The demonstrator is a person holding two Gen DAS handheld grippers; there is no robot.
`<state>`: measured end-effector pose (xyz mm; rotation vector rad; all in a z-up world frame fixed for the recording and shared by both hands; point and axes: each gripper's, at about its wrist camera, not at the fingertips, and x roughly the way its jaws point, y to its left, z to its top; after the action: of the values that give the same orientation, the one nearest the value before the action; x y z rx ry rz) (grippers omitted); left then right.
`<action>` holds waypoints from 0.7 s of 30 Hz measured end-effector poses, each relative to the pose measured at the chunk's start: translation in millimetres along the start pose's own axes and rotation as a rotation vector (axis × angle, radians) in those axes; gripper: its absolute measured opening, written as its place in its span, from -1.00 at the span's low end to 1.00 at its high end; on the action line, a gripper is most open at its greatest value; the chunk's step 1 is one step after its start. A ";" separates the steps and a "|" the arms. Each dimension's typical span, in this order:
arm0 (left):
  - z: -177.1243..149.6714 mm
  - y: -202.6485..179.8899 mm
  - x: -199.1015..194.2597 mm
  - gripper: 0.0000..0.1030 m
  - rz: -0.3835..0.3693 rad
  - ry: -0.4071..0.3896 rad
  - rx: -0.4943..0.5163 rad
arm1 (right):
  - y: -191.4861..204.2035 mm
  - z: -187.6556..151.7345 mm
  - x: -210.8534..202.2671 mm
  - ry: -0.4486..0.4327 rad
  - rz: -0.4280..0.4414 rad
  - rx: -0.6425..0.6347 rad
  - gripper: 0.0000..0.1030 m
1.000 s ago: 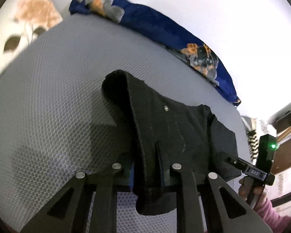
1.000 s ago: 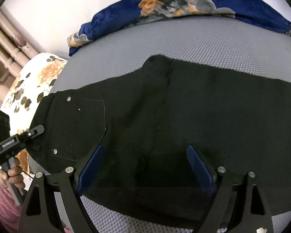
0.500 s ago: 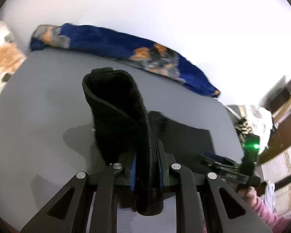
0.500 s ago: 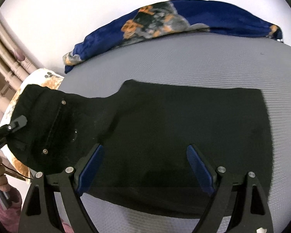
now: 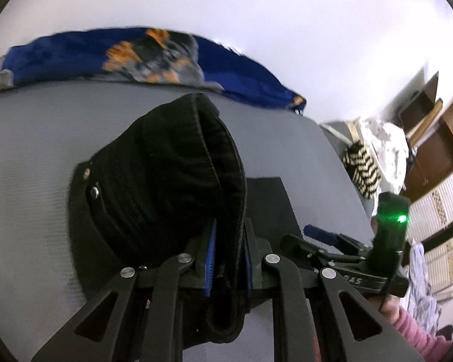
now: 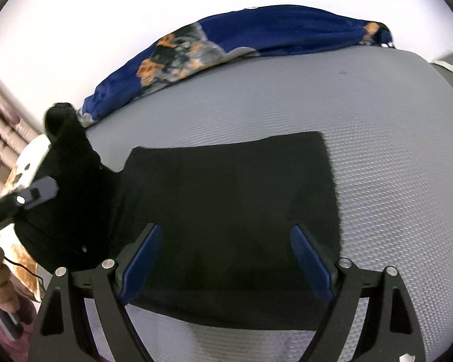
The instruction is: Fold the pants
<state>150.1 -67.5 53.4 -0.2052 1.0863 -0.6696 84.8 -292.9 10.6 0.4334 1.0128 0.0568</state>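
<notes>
Black pants (image 6: pixel 232 199) are spread on a grey textured mattress (image 6: pixel 362 105); the leg end lies flat toward the right of the right wrist view, while the waist end is lifted off the mattress at the left. In the left wrist view the left gripper (image 5: pixel 228 250) is seen nearly closed, its blue-padded fingers (image 5: pixel 210 253) clamped on the waistband of the pants (image 5: pixel 172 166), which is bunched and raised, with a metal button visible on the fabric. The right gripper (image 6: pixel 226 259) is held with its fingers (image 6: pixel 309 256) wide apart above the flat part of the pants; whether the pads touch the cloth cannot be told, and nothing is gripped between them. The right gripper is also seen at the right edge of the left wrist view, with a green light lit, held by a hand (image 5: pixel 389 304) in a pink sleeve. A blue patterned blanket (image 6: pixel 256 39) is bunched along the far edge of the mattress against a white wall.
</notes>
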 end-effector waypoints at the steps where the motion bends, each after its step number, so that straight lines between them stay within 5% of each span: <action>1: 0.5 -5.6 10.3 -0.70 -0.004 0.016 0.009 | -6.4 2.2 -2.0 -0.003 -0.001 0.011 0.67; 6: -4.3 -33.4 63.5 -0.73 -0.001 0.095 0.072 | -37.4 9.6 -9.3 -0.010 -0.002 0.061 0.67; 7: -6.9 -39.9 77.2 -0.90 -0.007 0.113 0.091 | -42.4 10.4 -8.5 -0.009 -0.004 0.068 0.67; 12: -27.6 -56.3 123.9 -0.86 0.076 0.192 0.167 | -60.8 13.0 -8.5 -0.013 -0.005 0.089 0.67; 21: -36.9 -66.9 130.6 -0.71 0.130 0.177 0.235 | -73.3 16.5 -5.9 -0.014 0.006 0.097 0.67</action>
<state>129.5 -191.8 -30.3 0.1281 1.1685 -0.7013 84.2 -366.7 -4.8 0.5247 1.0036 0.0096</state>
